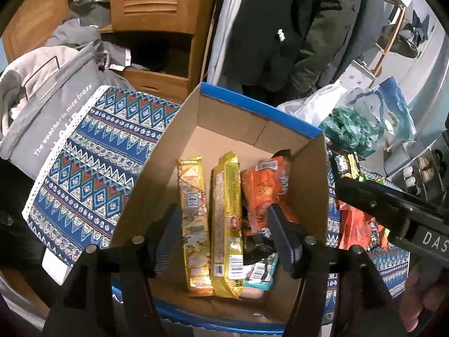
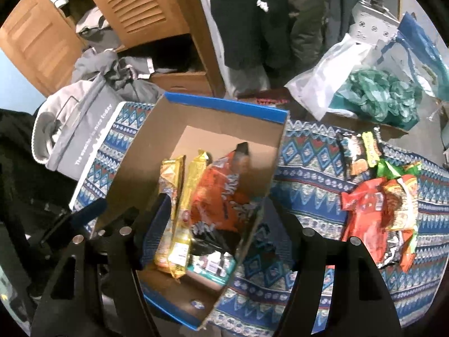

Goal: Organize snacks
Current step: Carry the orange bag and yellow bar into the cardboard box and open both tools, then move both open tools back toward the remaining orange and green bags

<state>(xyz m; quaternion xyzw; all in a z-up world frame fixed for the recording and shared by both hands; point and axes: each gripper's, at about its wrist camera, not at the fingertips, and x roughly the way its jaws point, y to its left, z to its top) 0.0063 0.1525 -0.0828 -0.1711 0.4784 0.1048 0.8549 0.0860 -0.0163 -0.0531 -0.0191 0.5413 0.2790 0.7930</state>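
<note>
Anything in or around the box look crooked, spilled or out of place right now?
Nothing is spilled or torn. In the cardboard box the two gold packets lie neatly side by side, but the orange bag slumps crookedly against the box wall. Several snack bags lie in a loose heap on the patterned cloth.

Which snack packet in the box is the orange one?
The crumpled orange packet against the cardboard box's right wall; the two long packets beside it are gold.
</note>
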